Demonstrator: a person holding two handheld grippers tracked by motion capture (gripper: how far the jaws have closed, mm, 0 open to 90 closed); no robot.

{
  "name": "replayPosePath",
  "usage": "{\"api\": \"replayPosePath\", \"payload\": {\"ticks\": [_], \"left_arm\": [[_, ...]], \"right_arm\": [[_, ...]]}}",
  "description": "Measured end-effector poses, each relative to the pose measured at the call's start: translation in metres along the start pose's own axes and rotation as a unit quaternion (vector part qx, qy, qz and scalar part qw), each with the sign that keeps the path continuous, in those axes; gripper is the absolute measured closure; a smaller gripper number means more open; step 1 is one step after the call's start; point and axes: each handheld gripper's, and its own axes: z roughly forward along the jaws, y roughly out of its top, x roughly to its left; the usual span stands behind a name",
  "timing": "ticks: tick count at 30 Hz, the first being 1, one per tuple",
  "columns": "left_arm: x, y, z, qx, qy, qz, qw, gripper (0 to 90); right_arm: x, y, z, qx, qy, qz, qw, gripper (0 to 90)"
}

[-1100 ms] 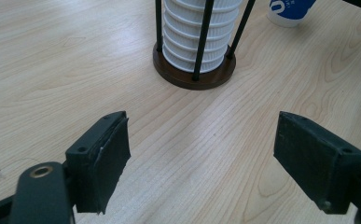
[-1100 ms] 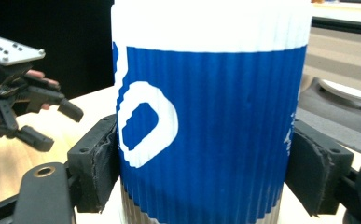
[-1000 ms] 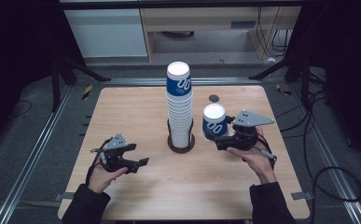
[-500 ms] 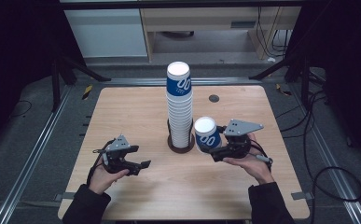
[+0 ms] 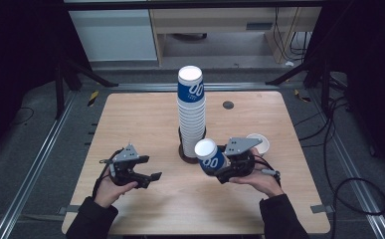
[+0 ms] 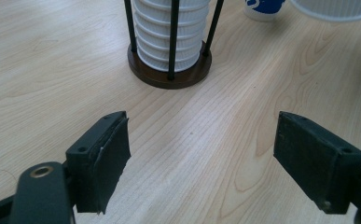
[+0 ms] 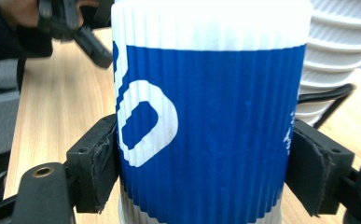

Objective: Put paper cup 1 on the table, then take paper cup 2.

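Left gripper (image 5: 152,176) idles on the counter (image 5: 130,119) with fingers spread and empty, the cup stack (image 5: 191,112) stands mid-counter, and the right gripper (image 5: 219,167) pinches a tilted blue cup (image 5: 210,157) beside it — next, probably righting it and setting it down.

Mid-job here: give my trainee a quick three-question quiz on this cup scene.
1. True or false: the right gripper is shut on a blue-and-white ribbed paper cup.
2. The tall stack of white ribbed paper cups stands in: A) a round dark wooden holder with black rods; B) a metal tray; C) a cardboard box.
3. What lies between the pads of the left gripper?

Key:
1. True; its pads press on both sides of the cup.
2. A.
3. Nothing; the jaws stand open over the light wooden table.
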Motion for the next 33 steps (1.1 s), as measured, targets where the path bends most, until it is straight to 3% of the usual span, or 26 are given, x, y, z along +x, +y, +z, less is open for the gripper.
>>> {"api": "replayPosePath", "payload": {"ticks": [9,19,27,33], "left_arm": [[-0.007,0.003,-0.001,-0.001,-0.016,0.012,0.9998,17.7],[-0.014,0.008,-0.004,-0.002,-0.033,0.027,0.9991,17.6],[-0.022,0.01,-0.002,0.004,-0.058,0.041,0.9974,17.4],[-0.031,0.012,0.002,0.011,-0.077,0.051,0.9957,17.2]], "right_arm": [[0.008,-0.001,0.012,0.023,0.026,-0.023,0.9991,20.9],[0.015,-0.005,0.027,0.042,0.049,-0.032,0.9974,21.0],[0.021,-0.008,0.039,0.056,0.07,-0.04,0.9951,20.9],[0.028,-0.013,0.051,0.084,0.076,-0.054,0.9921,20.9]]}}
